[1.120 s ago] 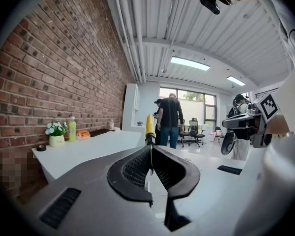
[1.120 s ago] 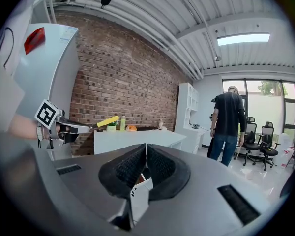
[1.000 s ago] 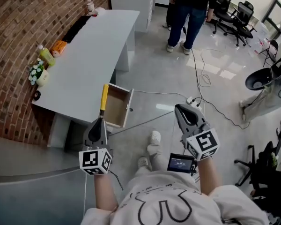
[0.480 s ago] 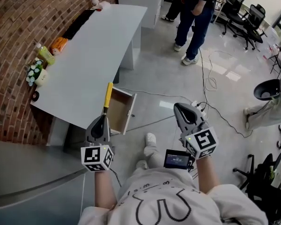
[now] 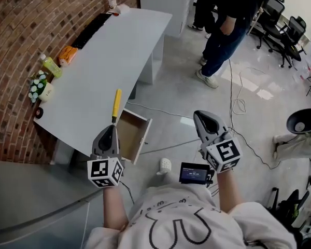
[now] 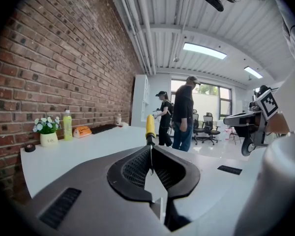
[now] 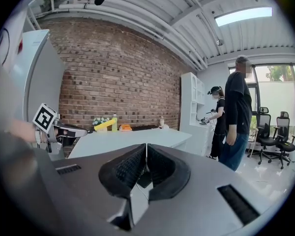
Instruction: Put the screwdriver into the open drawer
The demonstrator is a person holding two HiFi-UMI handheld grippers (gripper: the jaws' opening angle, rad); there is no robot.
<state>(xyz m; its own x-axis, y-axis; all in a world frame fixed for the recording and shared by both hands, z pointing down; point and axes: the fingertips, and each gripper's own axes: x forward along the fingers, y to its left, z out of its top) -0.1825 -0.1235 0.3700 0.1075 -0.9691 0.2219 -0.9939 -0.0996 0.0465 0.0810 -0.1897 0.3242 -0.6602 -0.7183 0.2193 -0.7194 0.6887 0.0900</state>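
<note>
Screwdriver (image 5: 115,105) clamped by shaft in my left gripper (image 5: 110,128), yellow handle sticking out toward 12 o'clock. Second ago handle lay over drawer's left edge; now over grey table (image 5: 109,56) rim. I've closed on desk: open drawer (image 5: 133,134) now just beside left gripper, at 2 o'clock. Judgement: carry nearly done; needs swing right, then lowering in. Right gripper (image 5: 202,117) pinched together on nothing, at 3 o'clock, well apart. Both held near level, pointing forward.
</note>
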